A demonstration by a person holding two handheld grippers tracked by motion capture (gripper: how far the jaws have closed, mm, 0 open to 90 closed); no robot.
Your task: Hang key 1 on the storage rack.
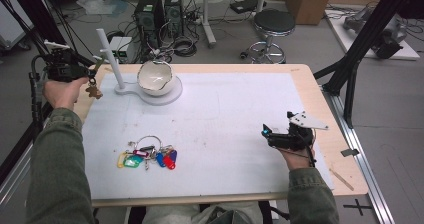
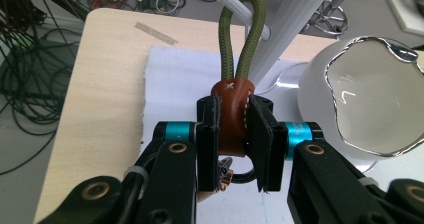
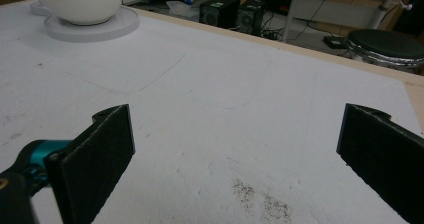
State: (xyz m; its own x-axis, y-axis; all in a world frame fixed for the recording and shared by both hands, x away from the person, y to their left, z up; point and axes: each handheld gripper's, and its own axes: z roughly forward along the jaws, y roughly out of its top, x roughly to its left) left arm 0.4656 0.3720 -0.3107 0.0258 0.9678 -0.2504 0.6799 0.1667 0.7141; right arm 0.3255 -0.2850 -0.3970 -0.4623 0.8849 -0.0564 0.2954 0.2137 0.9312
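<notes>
1. Your left gripper (image 2: 234, 134) is clamped on a brown leather tab (image 2: 231, 115), one jaw on each side of it, pads pressing on the leather.
2. An olive cord loop (image 2: 239, 39) rises from the top of that tab. In the left gripper view it goes up around a white peg (image 2: 235, 10) on the white stand (image 1: 111, 54); whether the cord rests on the peg you cannot tell from here.
3. A dark metal ring hangs below the tab, between the jaws, partly hidden.
4. In the high view your left hand (image 1: 62, 91) holds that gripper (image 1: 91, 77) at the far left edge of the worktop (image 1: 320, 91), just beside the stand, with the brown tab (image 1: 93, 90) hanging under it.
5. The stand's base joins a round white dish that carries a white bowl (image 1: 155, 77) with a wavy rim. The bowl sits just right of the post.
6. Your right gripper (image 3: 235, 149) has its jaws wide apart with nothing between them, only the white mat (image 3: 225, 99) beneath.
7. In the high view that right gripper (image 1: 267, 132) lies low over the right side of the mat, held in your right hand (image 1: 297, 151), well apart from the stand.
8. A bunch of keys (image 1: 147, 156) with coloured tags, yellow, green, blue and red, lies on the mat near the front left, between your two arms and touched by neither gripper.
</notes>
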